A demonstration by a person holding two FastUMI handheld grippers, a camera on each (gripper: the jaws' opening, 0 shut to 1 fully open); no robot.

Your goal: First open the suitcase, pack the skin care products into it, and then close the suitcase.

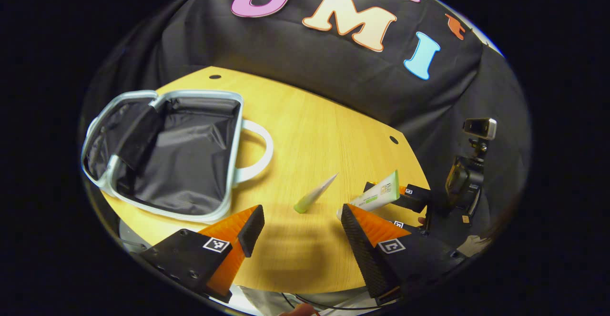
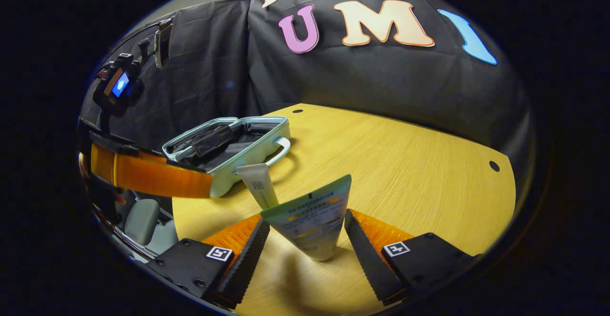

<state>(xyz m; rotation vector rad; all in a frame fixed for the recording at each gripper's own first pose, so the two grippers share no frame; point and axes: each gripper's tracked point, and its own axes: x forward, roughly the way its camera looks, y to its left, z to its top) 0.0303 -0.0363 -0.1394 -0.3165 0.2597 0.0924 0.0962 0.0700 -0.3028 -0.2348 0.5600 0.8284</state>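
The pale green suitcase (image 1: 234, 149) lies open at the table's left, its black lining bare; it also shows in the right gripper view (image 2: 257, 156). My right gripper (image 2: 305, 220) is shut on the wide crimped end of a green-and-white tube (image 2: 310, 225), whose cap points down at the table. In the left gripper view that tube (image 1: 376, 196) sits between the right gripper's fingers (image 1: 419, 198). A second, white tube (image 1: 314, 194) (image 2: 259, 185) lies on the wood between us. My left gripper (image 1: 300, 230) is open above the table with nothing in it; one of its fingers (image 2: 152, 175) crosses before the suitcase.
The round wooden table (image 1: 324, 130) ends close behind the right gripper. A camera on a stand (image 1: 479, 130) stands off its right side, and another device on a stand (image 2: 119, 85) is at the left. A grey chair (image 2: 140, 220) sits below the table edge.
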